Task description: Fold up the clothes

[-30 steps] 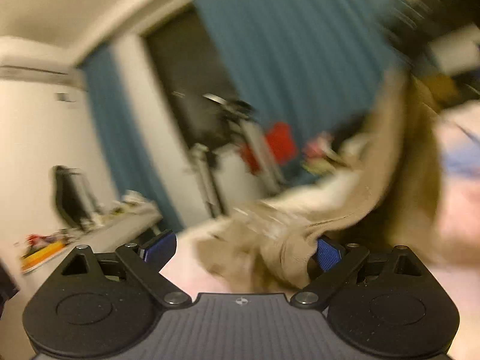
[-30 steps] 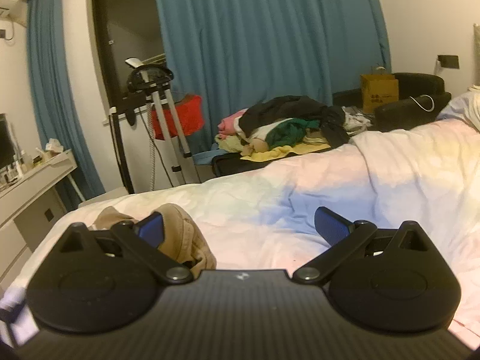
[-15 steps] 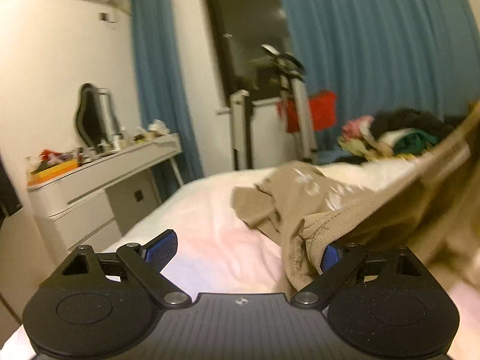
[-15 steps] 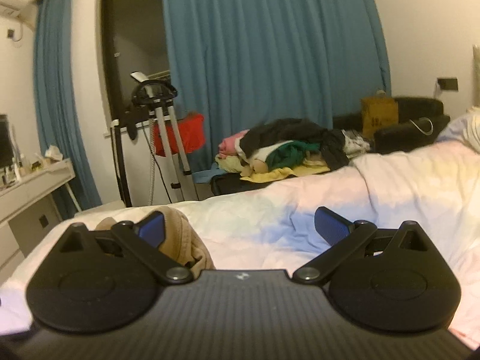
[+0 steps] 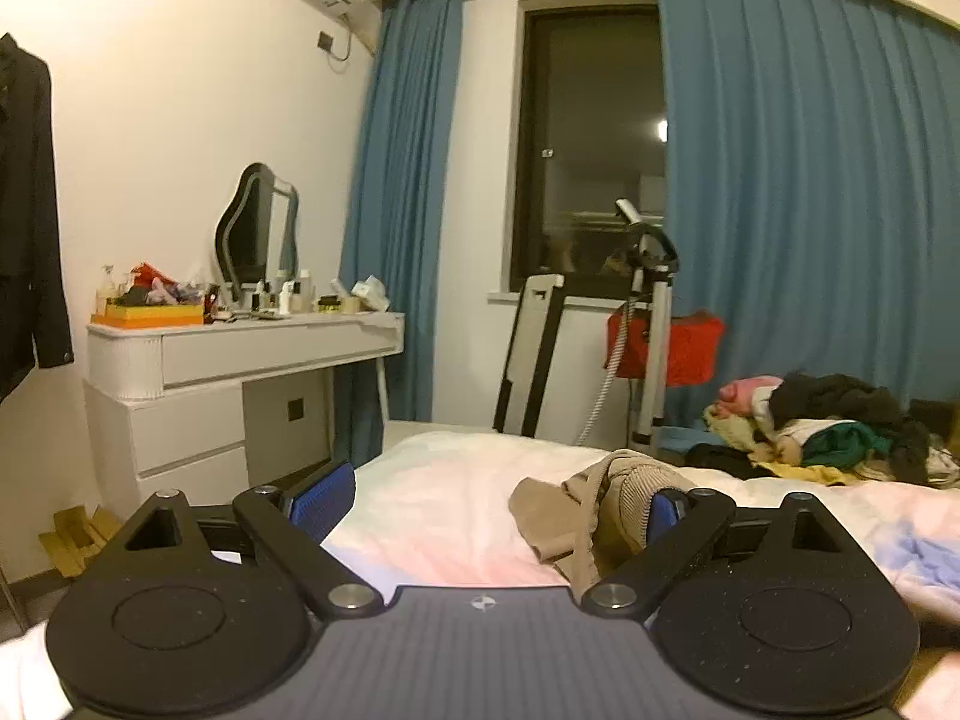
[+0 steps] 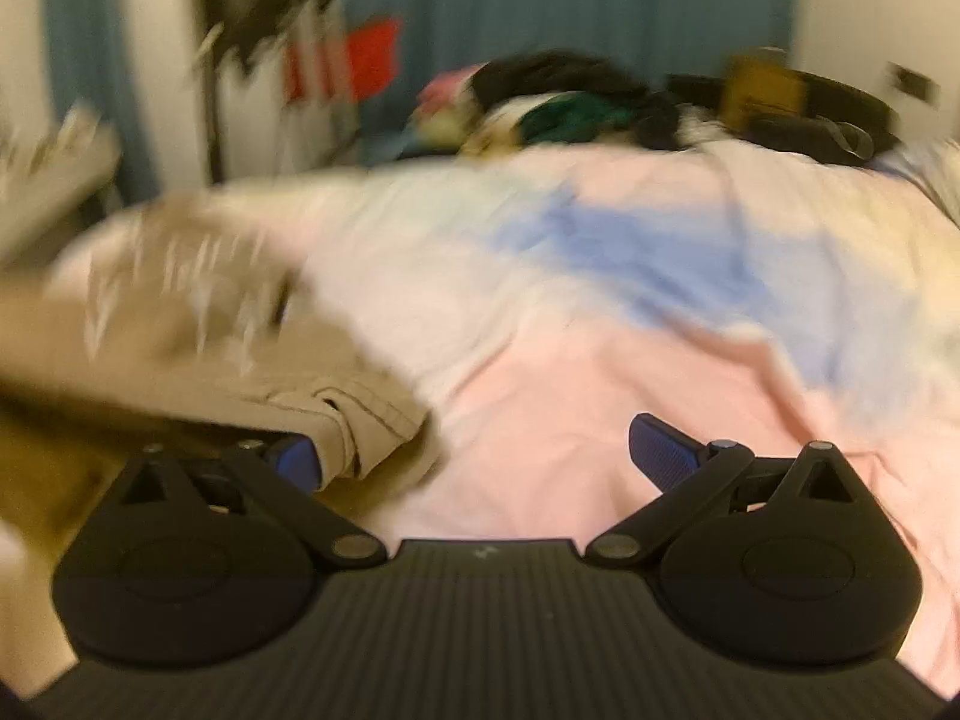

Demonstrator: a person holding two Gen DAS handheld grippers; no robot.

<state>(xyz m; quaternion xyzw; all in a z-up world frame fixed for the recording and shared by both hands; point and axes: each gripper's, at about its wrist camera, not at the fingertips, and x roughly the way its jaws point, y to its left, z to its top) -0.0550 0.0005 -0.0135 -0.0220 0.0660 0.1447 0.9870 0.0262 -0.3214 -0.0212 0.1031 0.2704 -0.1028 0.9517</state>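
Observation:
A tan corduroy garment (image 5: 576, 510) lies bunched on the pastel bed cover (image 5: 444, 516). Its ribbed edge rests against the right finger of my left gripper (image 5: 492, 501), which stands wide open with nothing pinched between its blue pads (image 5: 318, 495). The right wrist view is blurred by motion. There the tan garment (image 6: 198, 348) spreads across the left side of the bed cover (image 6: 540, 420), and its hem lies over the left pad of my right gripper (image 6: 477, 456), which is also wide open.
A white dresser (image 5: 228, 384) with a mirror and bottles stands left of the bed. A steamer stand (image 5: 651, 348) with a red bag is by the window. A pile of mixed clothes (image 5: 822, 432) lies beyond the bed, and a dark coat (image 5: 24, 210) hangs at far left.
The tan garment, hanging high and stretched a second ago, has dropped onto the bed. The left view has levelled out. The right gripper has tipped down towards the cover and is moving fast.

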